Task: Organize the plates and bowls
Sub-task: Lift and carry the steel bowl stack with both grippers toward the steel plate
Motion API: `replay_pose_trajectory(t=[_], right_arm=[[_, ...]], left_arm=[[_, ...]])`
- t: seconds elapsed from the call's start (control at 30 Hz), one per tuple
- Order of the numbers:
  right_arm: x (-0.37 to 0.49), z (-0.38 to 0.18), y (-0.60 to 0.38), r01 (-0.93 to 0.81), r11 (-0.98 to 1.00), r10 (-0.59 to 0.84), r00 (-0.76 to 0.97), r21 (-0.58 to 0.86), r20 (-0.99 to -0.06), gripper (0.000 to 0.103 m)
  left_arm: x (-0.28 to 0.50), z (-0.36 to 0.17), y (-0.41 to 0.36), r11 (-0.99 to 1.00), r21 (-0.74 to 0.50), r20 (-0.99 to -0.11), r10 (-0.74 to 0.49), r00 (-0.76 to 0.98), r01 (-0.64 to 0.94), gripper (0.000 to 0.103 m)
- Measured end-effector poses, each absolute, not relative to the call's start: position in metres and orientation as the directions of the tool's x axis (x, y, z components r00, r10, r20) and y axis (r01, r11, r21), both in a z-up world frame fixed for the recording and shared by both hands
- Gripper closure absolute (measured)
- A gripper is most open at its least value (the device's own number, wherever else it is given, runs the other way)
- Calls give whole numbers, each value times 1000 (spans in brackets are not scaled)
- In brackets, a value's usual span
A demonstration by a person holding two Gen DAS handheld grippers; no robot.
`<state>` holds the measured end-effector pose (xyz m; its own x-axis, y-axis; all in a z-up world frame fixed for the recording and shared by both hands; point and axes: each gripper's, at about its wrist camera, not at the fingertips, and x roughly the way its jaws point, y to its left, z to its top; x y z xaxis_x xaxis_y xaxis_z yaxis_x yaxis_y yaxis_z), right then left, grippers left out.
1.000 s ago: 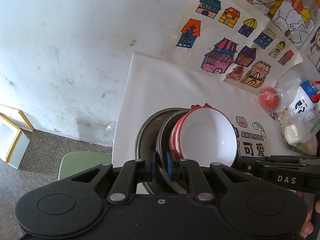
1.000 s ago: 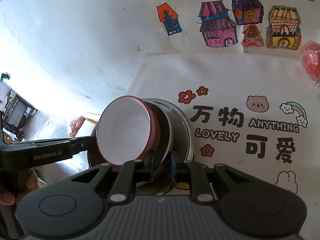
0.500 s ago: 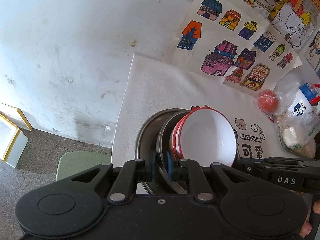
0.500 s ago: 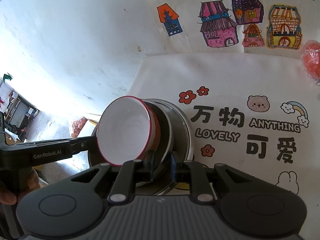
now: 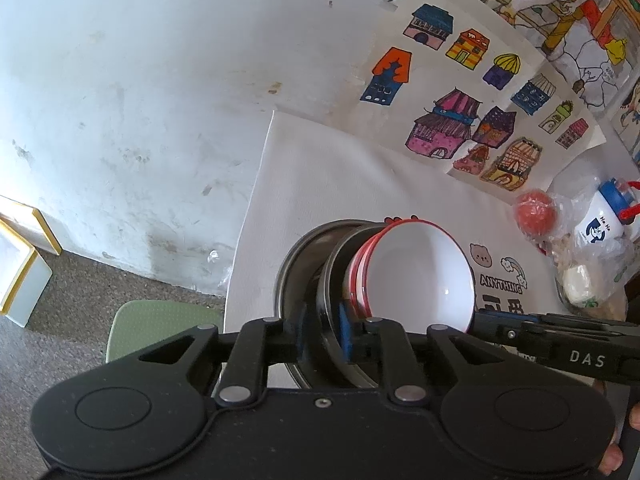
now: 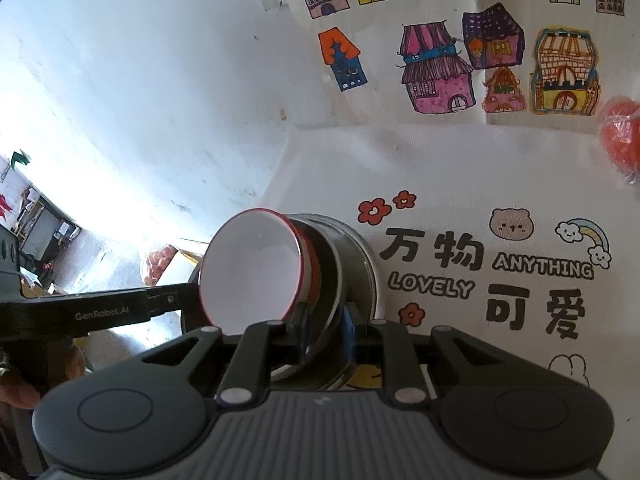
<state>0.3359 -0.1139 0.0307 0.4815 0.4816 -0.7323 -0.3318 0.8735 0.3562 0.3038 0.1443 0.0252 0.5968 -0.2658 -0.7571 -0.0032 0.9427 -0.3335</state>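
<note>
My left claw (image 5: 323, 334) sits low in the centre of its own view. Its jaws are opening but only narrowly apart. The dark rim of the inner steel bowl (image 5: 332, 280) runs between the two blue pads (image 5: 346, 334). The left-hand pad looks just clear of the rim, and I cannot tell whether the other one touches it.

My right claw (image 6: 327, 334) shows the same state in its view. Its jaws are opening, the gap is narrow, and a steel rim passes between its blue pads, with a sliver of space beside it. Its black arm also comes in from the lower right of the left view, and its tip is at the far side of the stack.

The stack is nested. A white bowl with a red rim (image 5: 420, 276) lies innermost, with another red rim just behind it. Then comes the inner steel bowl, and then an outer steel bowl (image 5: 292, 276). In both views the stack lies just beyond the claws, above the middle of the bottom edge, and over the left part of the tabletop's white printed cloth (image 5: 340, 184). I cannot tell whether its base rests on the cloth.

Drawings of houses (image 5: 460, 120) lean at the upper right. A red ball in a plastic bag (image 5: 534, 216) and a white bottle with a blue cap (image 5: 600, 220) lie at the right edge, well apart from the stack. A green chair seat (image 5: 160, 324) shows at the lower left.
</note>
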Motion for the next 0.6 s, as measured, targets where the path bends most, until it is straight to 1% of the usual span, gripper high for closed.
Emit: replay_pose_trajectory(t=[0.17,0.33,0.4,0.6], right_arm=[[334,29,-117,-328,872,485,485,362,-728,75],[331,30,-122,-332,876,478,506,349,-718,69],[331,29,-125,-329,873,484,504,359,-715,67],[327,31,-128,-336,869,492,512,363,-704,61]], left_arm=[[302,25,144,942,-335,-751,-261,606,-9,83],[296,26,145,943,-332,-738,-251,627,-12,79],[293,27,145,947,-321,-731,-241,639,-9,74],[289,28,146,948,-319,-717,-234,657,-12,65]])
